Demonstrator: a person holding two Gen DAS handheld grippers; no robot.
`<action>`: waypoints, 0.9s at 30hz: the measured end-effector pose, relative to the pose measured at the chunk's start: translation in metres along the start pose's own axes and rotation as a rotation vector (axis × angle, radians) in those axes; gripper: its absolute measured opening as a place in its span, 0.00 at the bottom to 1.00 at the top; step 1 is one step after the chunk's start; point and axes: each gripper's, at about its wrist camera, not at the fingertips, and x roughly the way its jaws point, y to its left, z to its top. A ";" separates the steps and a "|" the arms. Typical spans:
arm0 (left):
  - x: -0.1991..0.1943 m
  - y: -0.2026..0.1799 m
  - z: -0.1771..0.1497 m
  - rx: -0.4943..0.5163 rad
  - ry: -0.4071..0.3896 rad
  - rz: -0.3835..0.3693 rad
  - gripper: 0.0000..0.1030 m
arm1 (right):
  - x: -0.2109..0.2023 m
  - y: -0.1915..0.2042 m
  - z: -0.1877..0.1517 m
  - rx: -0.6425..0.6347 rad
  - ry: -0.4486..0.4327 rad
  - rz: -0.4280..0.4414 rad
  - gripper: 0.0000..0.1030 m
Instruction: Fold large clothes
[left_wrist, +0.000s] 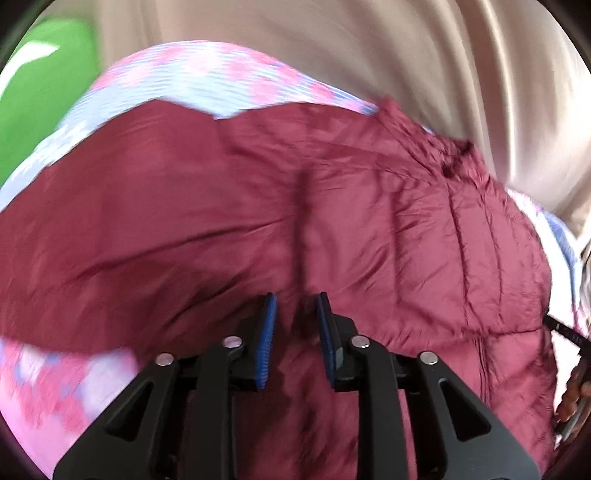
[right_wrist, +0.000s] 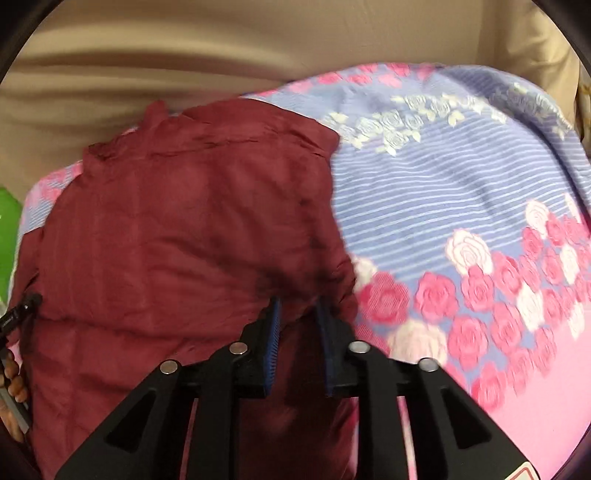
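A maroon quilted jacket (left_wrist: 332, 221) lies spread over a bed covered by a rose-print sheet (left_wrist: 203, 77). My left gripper (left_wrist: 296, 325) hovers just over the jacket's middle. Its blue pads are apart and open, and only flat fabric shows in the gap. In the right wrist view the same jacket (right_wrist: 166, 240) fills the left half of the picture. My right gripper (right_wrist: 299, 321) sits at the jacket's right edge, where the cloth bunches up and fills the narrow gap between the pads, so it is shut on the fabric. Both pictures are blurred.
The striped, rose-print sheet (right_wrist: 461, 184) stretches to the right of the jacket. Beige draped cloth (right_wrist: 184, 55) hangs behind the bed. Something green (left_wrist: 44, 92) stands at the far left. A person's hand (left_wrist: 576, 398) holding the other gripper's black handle shows at the picture's edge.
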 end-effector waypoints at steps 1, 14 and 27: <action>-0.010 0.012 -0.003 -0.027 -0.008 0.006 0.40 | -0.010 0.007 -0.007 -0.023 -0.010 0.002 0.21; -0.127 0.315 -0.027 -0.623 -0.144 0.280 0.62 | -0.067 0.076 -0.119 -0.256 -0.041 0.028 0.43; -0.115 0.350 -0.008 -0.678 -0.194 0.196 0.03 | -0.055 0.069 -0.121 -0.231 -0.041 0.019 0.54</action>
